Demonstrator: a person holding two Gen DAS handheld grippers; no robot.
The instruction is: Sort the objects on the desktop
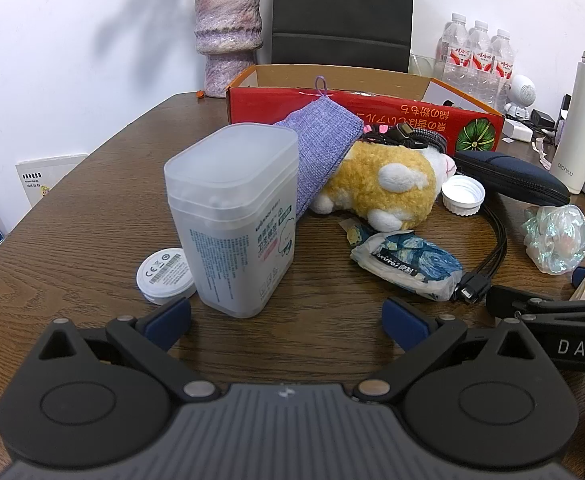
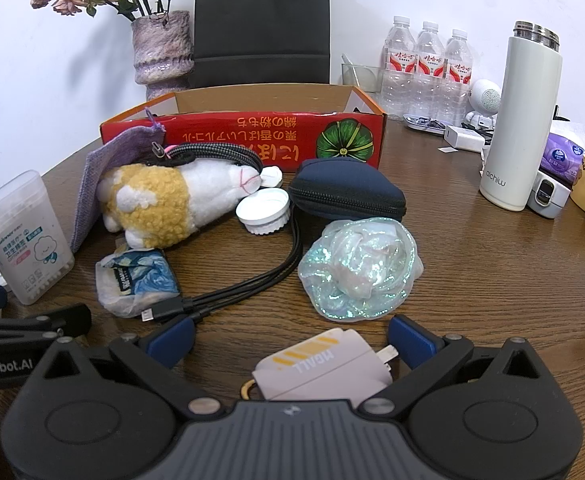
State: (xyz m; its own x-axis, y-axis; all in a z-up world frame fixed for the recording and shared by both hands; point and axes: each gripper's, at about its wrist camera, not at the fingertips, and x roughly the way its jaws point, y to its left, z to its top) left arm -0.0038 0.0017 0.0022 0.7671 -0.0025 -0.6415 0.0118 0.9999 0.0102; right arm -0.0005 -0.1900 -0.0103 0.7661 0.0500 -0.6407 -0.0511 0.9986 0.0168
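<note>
1. Sorting looks barely begun, as I judge it: the red cardboard box toward the far edge of the tabletop shows only its bare inner wall from here, while the loose things lie in front of it.
2. Left gripper hovers low over the near edge with its jaws spread wide and nothing between them; the cotton swab box stands upright just ahead and slightly left of its centre line.
3. Right gripper is also spread wide. The white charger lies flat between its fingers, with its prongs just beside the right pad, but I cannot tell whether they touch.
4. Further in lie the plush toy, the tissue pack, the black cable, the iridescent scrunchie, the dark zip case and a white lid.
5. Likely step in hand: picking up the charger. That calls for closing squarely on its flat sides, then lifting clear of the cable and scrunchie.
</note>
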